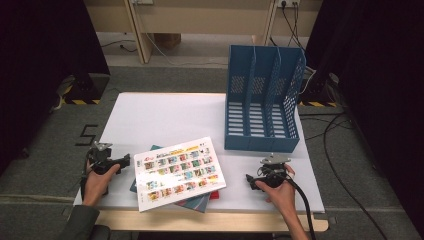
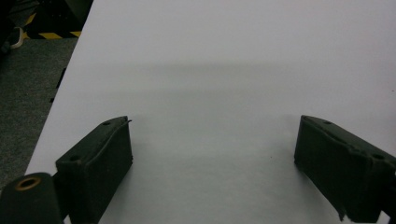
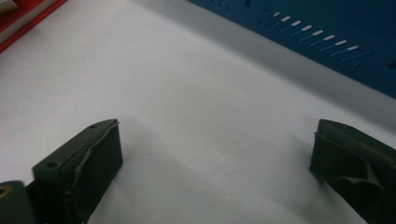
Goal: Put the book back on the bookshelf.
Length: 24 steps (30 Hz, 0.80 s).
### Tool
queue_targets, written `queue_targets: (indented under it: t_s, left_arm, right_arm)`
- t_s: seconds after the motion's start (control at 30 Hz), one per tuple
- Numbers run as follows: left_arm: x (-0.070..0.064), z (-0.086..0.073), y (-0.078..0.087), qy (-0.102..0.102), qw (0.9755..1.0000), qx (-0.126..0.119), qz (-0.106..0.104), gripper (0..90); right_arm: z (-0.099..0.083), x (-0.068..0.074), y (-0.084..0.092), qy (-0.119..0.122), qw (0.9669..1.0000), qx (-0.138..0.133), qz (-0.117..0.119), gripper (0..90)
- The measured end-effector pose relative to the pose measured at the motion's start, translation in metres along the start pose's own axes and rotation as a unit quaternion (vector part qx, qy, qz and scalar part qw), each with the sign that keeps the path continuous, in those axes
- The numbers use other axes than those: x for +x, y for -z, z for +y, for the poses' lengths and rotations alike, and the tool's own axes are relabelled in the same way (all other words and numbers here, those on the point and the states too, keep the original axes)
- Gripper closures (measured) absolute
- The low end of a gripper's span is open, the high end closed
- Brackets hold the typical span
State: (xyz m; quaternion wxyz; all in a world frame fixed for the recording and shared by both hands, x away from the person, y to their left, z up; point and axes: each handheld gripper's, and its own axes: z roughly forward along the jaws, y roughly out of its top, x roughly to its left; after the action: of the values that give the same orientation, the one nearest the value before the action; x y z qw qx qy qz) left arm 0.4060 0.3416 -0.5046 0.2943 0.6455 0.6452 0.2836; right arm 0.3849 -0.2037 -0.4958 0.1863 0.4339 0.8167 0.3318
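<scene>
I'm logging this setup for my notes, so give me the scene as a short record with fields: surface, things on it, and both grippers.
surface: white table
stack: picture sheet lying flat on top of books, near the front edge
file rack: blue file rack, upright at the back right, compartments look empty
left gripper: left gripper, jaws open, nothing between them, left of the stack
right gripper: right gripper, jaws open, nothing between them, in front of the rack

Matt white bench (image 1: 165, 117), smooth. Blue perforated plastic file rack (image 1: 262, 100), slightly shiny. Glossy printed paper booklet cover (image 1: 179, 172). Dull black, rough-edged rubbery pads (image 2: 100, 163). Coarse grey carpet floor (image 1: 45, 150).
</scene>
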Motion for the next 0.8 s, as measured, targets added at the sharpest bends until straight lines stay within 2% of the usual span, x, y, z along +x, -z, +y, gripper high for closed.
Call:
queue_targets:
  t_s: [0.07,0.1,0.17,0.2,0.27,0.33,0.43,0.5,0.6,0.67,0.8]
  left_arm:
    - [0.0,0.0,0.0,0.0,1.0,0.0,0.0,10.3]
    - [0.0,0.0,0.0,0.0,1.0,0.0,0.0,10.3]
    - [0.0,0.0,0.0,0.0,1.0,0.0,0.0,10.3]
    - [0.0,0.0,0.0,0.0,1.0,0.0,0.0,10.4]
    - [0.0,0.0,0.0,0.0,1.0,0.0,0.0,10.4]
    - [0.0,0.0,0.0,0.001,1.0,0.0,-0.001,10.4]
    - [0.0,0.0,0.001,0.002,1.0,-0.002,-0.002,11.2]
    - [0.0,0.0,0.002,-0.001,1.0,-0.003,-0.005,13.2]
    - [0.0,-0.002,0.005,-0.008,0.9999,0.001,-0.01,14.5]
    - [0.0,-0.003,0.01,-0.006,0.9999,0.003,-0.016,14.9]
    - [-0.001,-0.004,0.025,-0.006,0.9996,-0.002,-0.026,14.9]
  right_arm:
    - [-0.001,0.0,0.003,0.001,0.9999,-0.012,0.004,23.2]
    - [-0.001,0.0,0.005,0.006,0.9999,-0.015,0.005,24.6]
    - [-0.001,-0.001,0.006,0.004,0.9999,-0.013,-0.006,18.9]
    - [-0.001,-0.001,0.006,-0.001,0.9999,-0.013,-0.007,19.0]
    - [-0.002,-0.004,0.008,-0.017,0.9996,-0.021,0.01,22.3]
    - [-0.002,-0.005,0.012,-0.027,0.9988,-0.037,0.02,19.3]
    - [-0.003,-0.006,0.015,-0.033,0.9982,-0.045,0.023,16.3]
    - [-0.002,-0.006,0.017,-0.051,0.9962,-0.057,0.042,15.8]
    - [-0.001,-0.004,0.021,-0.059,0.9945,-0.064,0.058,19.2]
    - [0.0,-0.001,0.024,-0.044,0.9955,-0.06,0.059,26.7]
    - [0.003,0.006,0.029,-0.038,0.9951,-0.071,0.058,29.2]
